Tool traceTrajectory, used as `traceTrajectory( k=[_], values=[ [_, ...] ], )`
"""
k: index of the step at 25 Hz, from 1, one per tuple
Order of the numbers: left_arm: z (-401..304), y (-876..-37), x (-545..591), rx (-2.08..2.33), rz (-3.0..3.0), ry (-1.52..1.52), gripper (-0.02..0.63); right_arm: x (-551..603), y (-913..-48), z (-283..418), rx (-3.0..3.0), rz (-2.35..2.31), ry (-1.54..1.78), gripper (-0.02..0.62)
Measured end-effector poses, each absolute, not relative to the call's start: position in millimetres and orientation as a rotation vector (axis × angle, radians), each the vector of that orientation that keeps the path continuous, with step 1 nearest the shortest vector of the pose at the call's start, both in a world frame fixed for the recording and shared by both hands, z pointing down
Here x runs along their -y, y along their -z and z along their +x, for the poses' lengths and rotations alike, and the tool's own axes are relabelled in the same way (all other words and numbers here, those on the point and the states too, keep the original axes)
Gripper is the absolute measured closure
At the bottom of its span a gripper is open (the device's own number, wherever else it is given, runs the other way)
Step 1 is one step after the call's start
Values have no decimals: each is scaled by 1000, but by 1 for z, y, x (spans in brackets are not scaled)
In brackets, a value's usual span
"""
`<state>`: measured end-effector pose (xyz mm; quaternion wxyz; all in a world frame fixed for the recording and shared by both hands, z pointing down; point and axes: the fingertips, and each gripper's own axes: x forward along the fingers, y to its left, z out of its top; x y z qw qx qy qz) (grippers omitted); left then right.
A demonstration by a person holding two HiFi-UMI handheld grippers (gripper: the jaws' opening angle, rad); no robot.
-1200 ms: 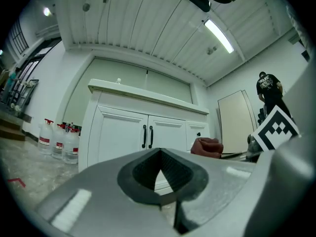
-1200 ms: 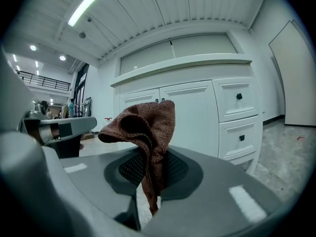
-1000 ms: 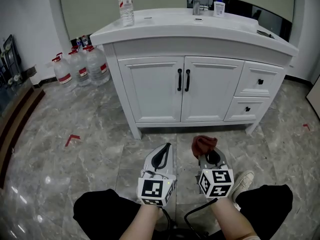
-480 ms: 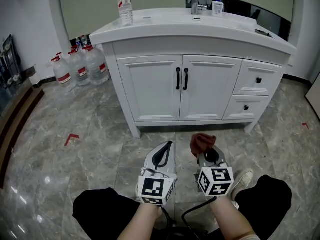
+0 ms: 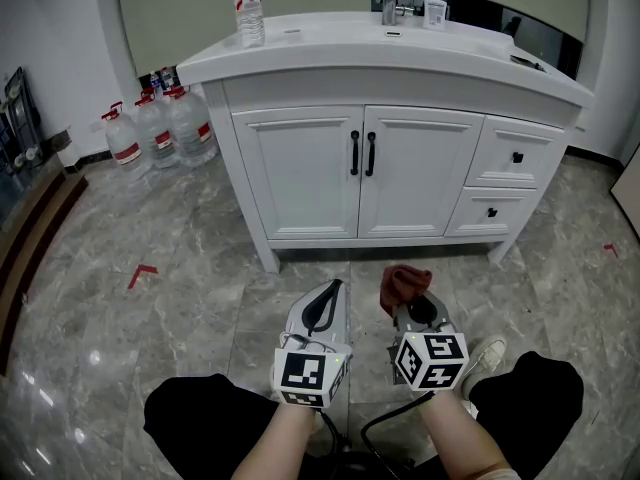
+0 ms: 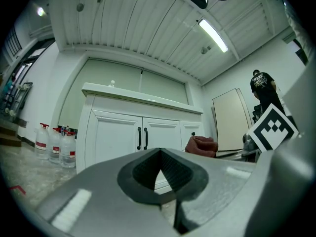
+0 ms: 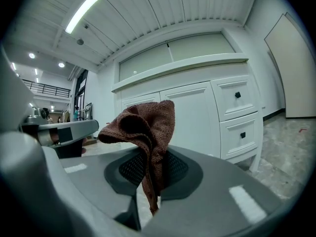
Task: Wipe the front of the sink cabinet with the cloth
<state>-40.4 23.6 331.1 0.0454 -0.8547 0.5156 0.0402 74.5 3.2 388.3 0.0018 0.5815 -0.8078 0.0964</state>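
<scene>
Hardly anything has shifted since the earlier frames: both grippers sit where they were, and the white sink cabinet (image 5: pixel 400 168) has only crept a touch higher in the head view. From the head camera, the left gripper (image 5: pixel 335 288) and right gripper (image 5: pixel 418 310) are side by side above the marble floor (image 5: pixel 180 298), both aimed at the cabinet doors ahead. A reddish-brown cloth (image 5: pixel 405 286) bunches at the right gripper's tips, well short of the cabinet front. A water bottle (image 5: pixel 248 6) stands on the countertop far ahead of the left jaws. In the left gripper view, the left gripper (image 6: pixel 159 153) has its jaws clenched tip to tip with nothing between them; the cabinet (image 6: pixel 118 137) stands straight ahead and the cloth (image 6: pixel 201 146) shows just off to their right. In the right gripper view, the right gripper (image 7: pixel 150 168) is grasping the cloth (image 7: pixel 145 127), which rises crumpled above the pads, a thin tail hanging below them, with the cabinet drawers (image 7: pixel 237 112) beyond.
</scene>
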Motion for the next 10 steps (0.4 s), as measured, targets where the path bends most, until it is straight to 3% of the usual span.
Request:
traceTrajectory(
  k=[10],
  values=[
    [-39, -334, -21, -1581, -2613, -103, 606, -3, -389, 77, 2521, 1827, -293, 512]
  ],
)
